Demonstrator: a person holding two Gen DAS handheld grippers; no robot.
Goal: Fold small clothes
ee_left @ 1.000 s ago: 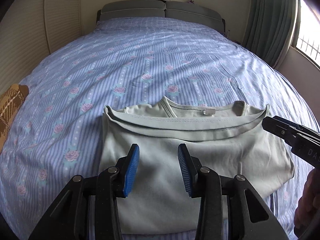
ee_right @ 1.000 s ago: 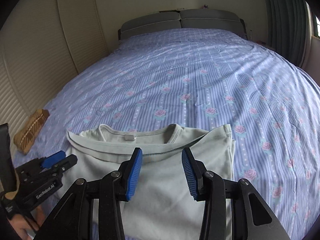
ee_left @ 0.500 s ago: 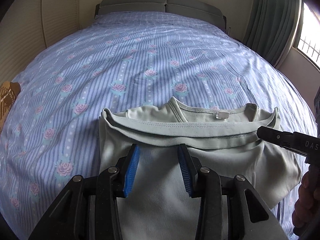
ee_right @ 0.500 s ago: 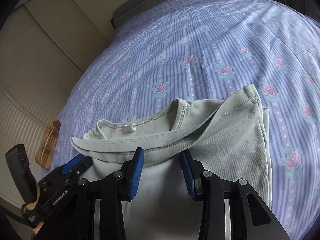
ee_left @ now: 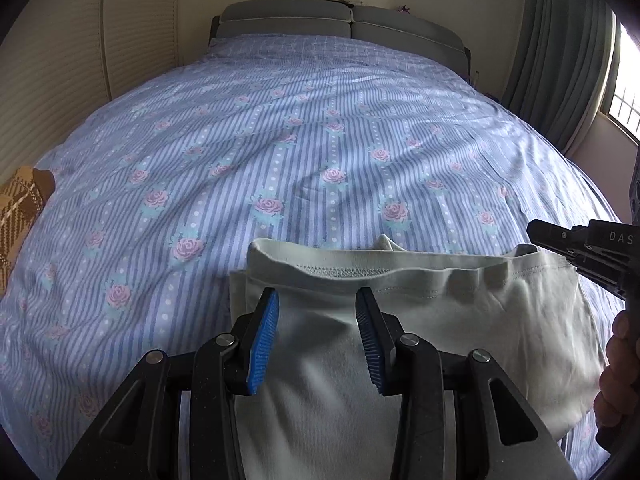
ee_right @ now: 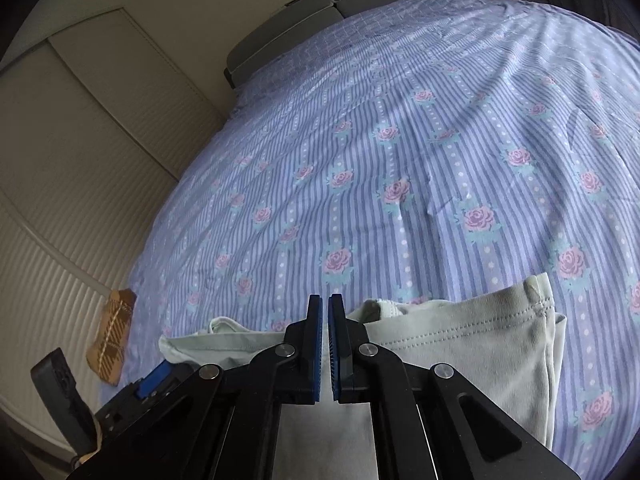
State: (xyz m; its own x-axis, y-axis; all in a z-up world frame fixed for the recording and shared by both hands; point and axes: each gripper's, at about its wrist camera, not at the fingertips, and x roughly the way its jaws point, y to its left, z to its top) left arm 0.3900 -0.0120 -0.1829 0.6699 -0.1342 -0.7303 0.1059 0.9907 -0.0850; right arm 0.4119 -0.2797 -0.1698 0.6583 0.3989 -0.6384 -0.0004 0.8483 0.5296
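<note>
A pale green shirt [ee_left: 460, 332] lies folded on the bed near me; its upper hem edge [ee_left: 360, 268] stands raised and rippled and hides the neckline. My left gripper [ee_left: 316, 296] is open just above the shirt's left part, blue pads apart, fabric showing between them. My right gripper [ee_right: 325, 300] is shut, its pads pressed together at the shirt's hem [ee_right: 440, 332]. In the left wrist view, the right gripper [ee_left: 534, 229] meets the hem's right corner, where the cloth bunches. The left gripper [ee_right: 156, 376] shows at the lower left of the right wrist view.
The bed carries a blue striped sheet with pink roses [ee_left: 320, 140], with a grey headboard [ee_left: 340, 20] at the far end. A brown plaid cloth [ee_left: 20, 208] lies at the left edge. Louvred doors [ee_right: 80, 160] stand left, curtains [ee_left: 560, 60] right. A hand [ee_left: 616, 360] holds the right gripper.
The right gripper's jaws closed from apart to together and the gripper rolled and dropped to the hem. The hem edge rose and now hides the neckline. The left gripper drifted slightly, still open.
</note>
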